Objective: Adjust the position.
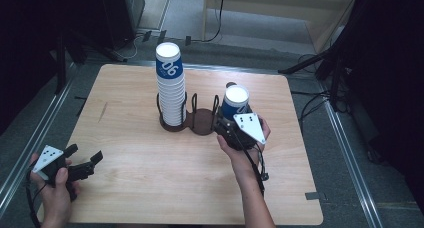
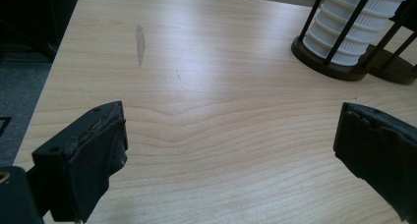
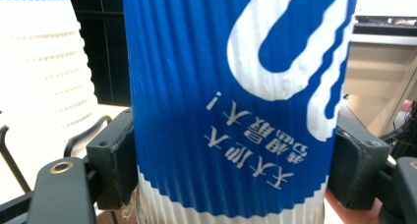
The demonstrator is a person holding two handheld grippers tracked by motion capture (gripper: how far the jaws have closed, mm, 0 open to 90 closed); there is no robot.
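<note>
Corrugated paper, blue with white print, makes up the wall of the cup clamped in the right gripper; its jaws press on the ribbed sleeve from both sides, low on the body. In the high view the cup stands upside down, white bottom up, at the right-hand ring of the dark wire rack in the middle of the wooden table. A tall stack of like cups fills the rack's left ring. Such a cup is light and its thin wall gives easily, so a hard squeeze would likely dent it; the ribs offer good friction, so it should not slip. The lower sleeve, where the jaws sit now, seems a sound place to hold, since the rolled rim nearby stiffens the wall. The left gripper rests at the table's near left corner, its jaws spread wide with nothing between them, well apart from the rack.
</note>
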